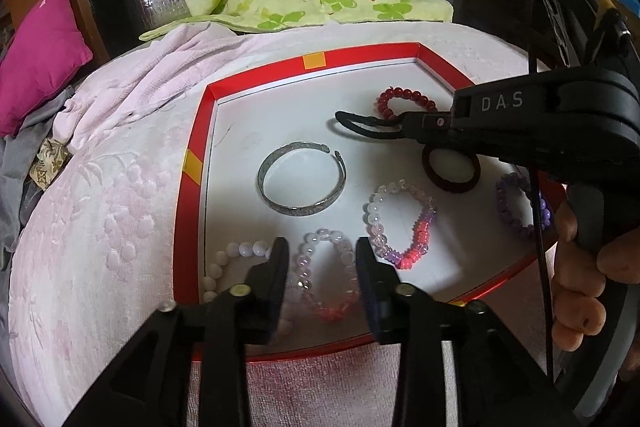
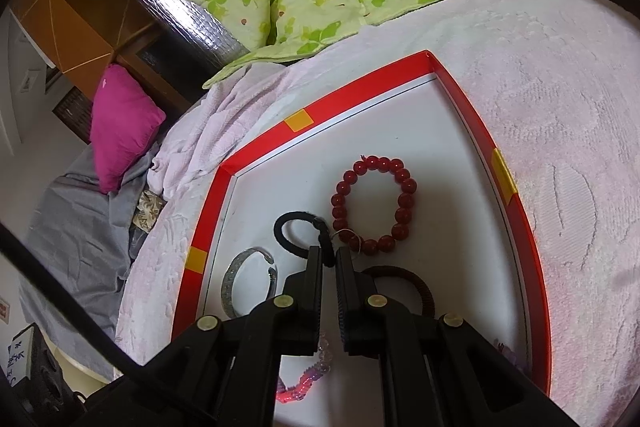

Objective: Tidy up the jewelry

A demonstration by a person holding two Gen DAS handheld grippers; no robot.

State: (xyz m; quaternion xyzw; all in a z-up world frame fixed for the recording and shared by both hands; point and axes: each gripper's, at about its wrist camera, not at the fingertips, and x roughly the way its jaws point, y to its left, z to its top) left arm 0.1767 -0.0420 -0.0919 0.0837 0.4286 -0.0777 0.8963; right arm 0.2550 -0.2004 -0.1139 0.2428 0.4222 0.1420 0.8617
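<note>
Right tool (image 2: pixel 329 255) nearly closed, pinching the black hair tie (image 2: pixel 297 233) at one end; loop hanging out past the fingertips, over the white floor of the red tray (image 2: pixel 256 151). Just right of the tie, touching or nearly so, the red bead bracelet (image 2: pixel 374 203). Left of the tool, the silver bangle (image 2: pixel 234 277); under its right finger, a brown tie (image 2: pixel 420 287).

Left tool (image 1: pixel 322 261) wide open, gripping nothing, hovering over the pink bead bracelet (image 1: pixel 330 277) at the tray's near edge. Beside it: white beads (image 1: pixel 234 257), mixed pink-and-clear bracelet (image 1: pixel 402 221), purple bracelet (image 1: pixel 520 205). Tray resting on a pink blanket (image 1: pixel 100 227).
</note>
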